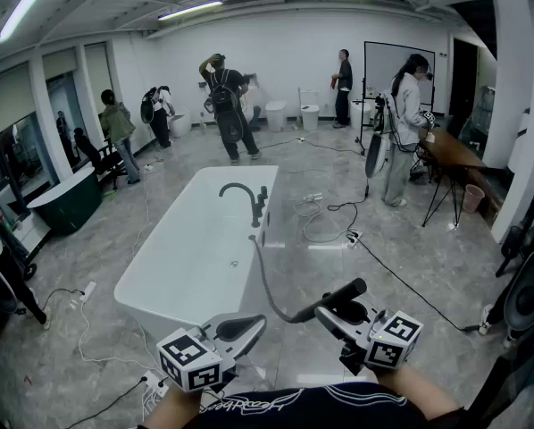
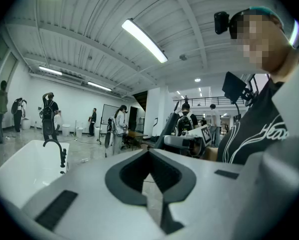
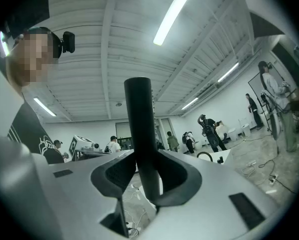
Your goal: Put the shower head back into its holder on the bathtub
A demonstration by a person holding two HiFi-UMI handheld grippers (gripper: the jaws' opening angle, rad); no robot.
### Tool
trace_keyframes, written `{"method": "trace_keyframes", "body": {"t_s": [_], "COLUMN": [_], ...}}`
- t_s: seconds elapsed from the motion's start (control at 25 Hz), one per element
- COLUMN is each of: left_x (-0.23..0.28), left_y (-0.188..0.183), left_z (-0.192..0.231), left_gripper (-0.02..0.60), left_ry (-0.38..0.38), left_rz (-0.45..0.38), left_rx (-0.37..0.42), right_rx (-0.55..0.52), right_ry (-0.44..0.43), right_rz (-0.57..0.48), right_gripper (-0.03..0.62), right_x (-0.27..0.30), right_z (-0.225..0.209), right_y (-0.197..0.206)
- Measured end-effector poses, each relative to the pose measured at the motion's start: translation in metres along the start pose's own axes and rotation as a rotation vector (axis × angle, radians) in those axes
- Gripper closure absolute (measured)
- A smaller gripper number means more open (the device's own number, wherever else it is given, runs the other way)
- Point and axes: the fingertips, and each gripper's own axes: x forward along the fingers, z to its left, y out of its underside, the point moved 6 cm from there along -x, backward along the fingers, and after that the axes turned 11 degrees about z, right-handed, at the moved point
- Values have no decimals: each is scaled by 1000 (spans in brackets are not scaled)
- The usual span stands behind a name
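The white bathtub (image 1: 160, 275) stands ahead of me with a black curved faucet (image 1: 245, 195) on its right rim. From that rim a dark hose (image 1: 269, 289) curves down to the black stick-shaped shower head (image 1: 340, 295). My right gripper (image 1: 331, 318) is shut on the shower head's handle (image 3: 139, 134), which rises upright between the jaws. It is held in the air, well short of the tub's near end. My left gripper (image 1: 254, 325) hangs shut and empty just left of it, and its jaws (image 2: 150, 176) meet with nothing between them.
Cables (image 1: 325, 217) and a power strip (image 1: 354, 236) lie on the grey floor right of the tub. Several people (image 1: 227, 105) stand at the back. A dark tub (image 1: 66, 202) sits at the left wall and a wooden table (image 1: 450, 150) at the right.
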Motion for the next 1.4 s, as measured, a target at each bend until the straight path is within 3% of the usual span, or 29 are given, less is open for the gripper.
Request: {"method": "trace_keyframes", "body": {"t_s": [0.92,1.16,1.4], "left_x": [8,4,21], "left_y": [11,31,39], "left_z": [-13,12,65], "left_gripper": [577,577,577], "left_ry": [47,33,38], "left_rz": [27,46,58], "left_rx": [10,-55,-113], "right_rx": [96,137,179], "right_ry": [-8,-16,-24], "right_rz": [-48,-46,-38], "right_gripper": [454,454,454], "right_x": [-15,5,42], "right_z": [-8,-19,-53], "right_y": [6,14,12]}}
